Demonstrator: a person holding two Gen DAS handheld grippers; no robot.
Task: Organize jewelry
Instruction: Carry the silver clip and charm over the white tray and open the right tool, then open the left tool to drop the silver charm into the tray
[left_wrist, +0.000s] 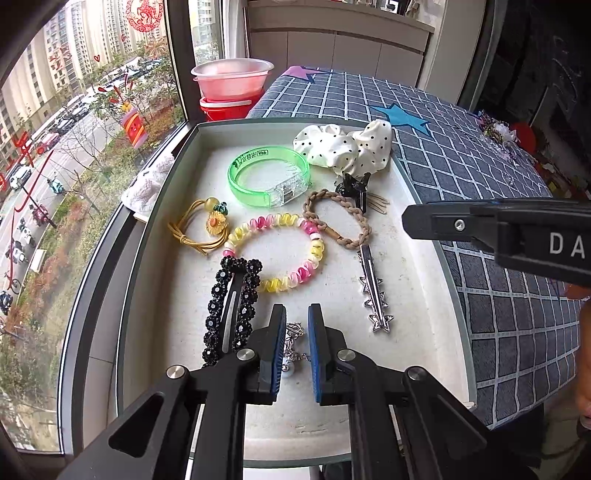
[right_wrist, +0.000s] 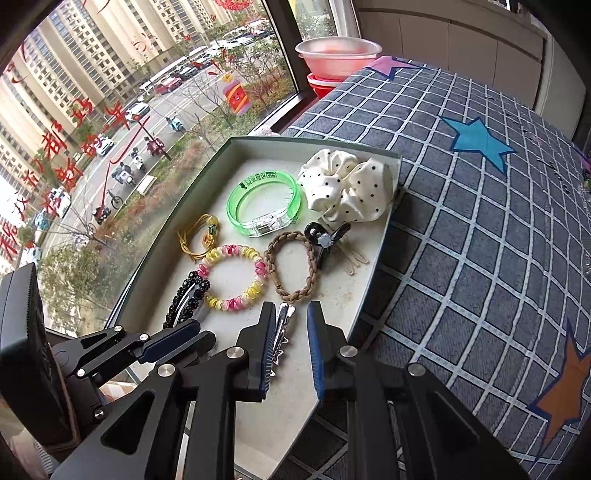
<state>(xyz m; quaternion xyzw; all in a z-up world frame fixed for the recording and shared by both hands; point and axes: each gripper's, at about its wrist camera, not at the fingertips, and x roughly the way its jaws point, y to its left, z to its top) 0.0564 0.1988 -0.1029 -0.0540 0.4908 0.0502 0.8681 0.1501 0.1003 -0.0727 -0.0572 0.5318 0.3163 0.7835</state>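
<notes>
A white tray holds jewelry: a green bangle, a pink-yellow bead bracelet, a braided brown hair tie, a black beaded clip, a silver star clip, a yellow flower cord, a polka-dot scrunchie and a black claw clip. My left gripper is open over a small silver piece. My right gripper is open around the star clip's near end.
The tray lies on a checked blue cloth beside a window. Pink and red plastic bowls stand behind the tray. More small trinkets lie at the cloth's far right.
</notes>
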